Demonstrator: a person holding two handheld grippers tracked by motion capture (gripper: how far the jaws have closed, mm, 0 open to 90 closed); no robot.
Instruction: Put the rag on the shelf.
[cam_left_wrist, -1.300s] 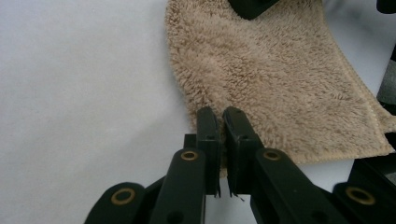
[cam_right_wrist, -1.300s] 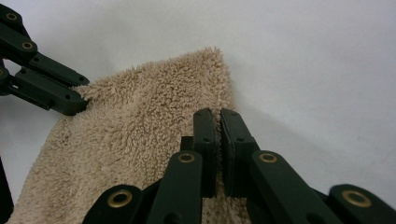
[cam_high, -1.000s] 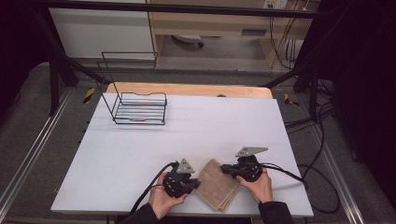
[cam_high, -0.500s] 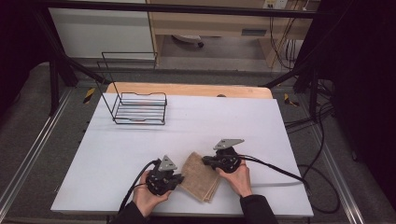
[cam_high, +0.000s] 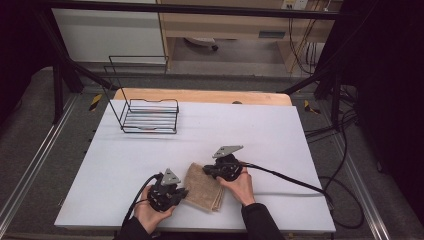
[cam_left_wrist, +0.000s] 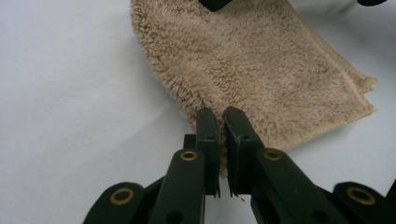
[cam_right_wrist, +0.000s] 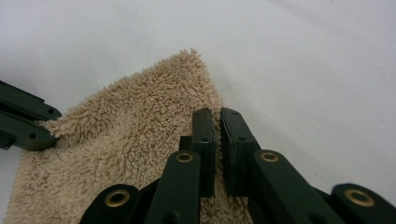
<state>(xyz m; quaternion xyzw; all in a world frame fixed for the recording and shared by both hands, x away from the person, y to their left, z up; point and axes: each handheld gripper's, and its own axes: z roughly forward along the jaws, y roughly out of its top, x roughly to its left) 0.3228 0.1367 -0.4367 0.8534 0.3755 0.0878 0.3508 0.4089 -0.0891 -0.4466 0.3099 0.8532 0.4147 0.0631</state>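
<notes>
Jaws of left gripper (cam_left_wrist: 222, 114) & right gripper (cam_right_wrist: 219, 114) both clenched on the towel (cam_high: 202, 186) (folded, tan).

No readable text, label, brand or number anywhere, small plate on the shelf beyond the table's far edge too blurred to read

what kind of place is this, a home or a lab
Most likely a lab or recording rig, not a home: a white table inside a black metal frame, loose cables on the floor, and hand-held grippers working a tan towel.
</notes>
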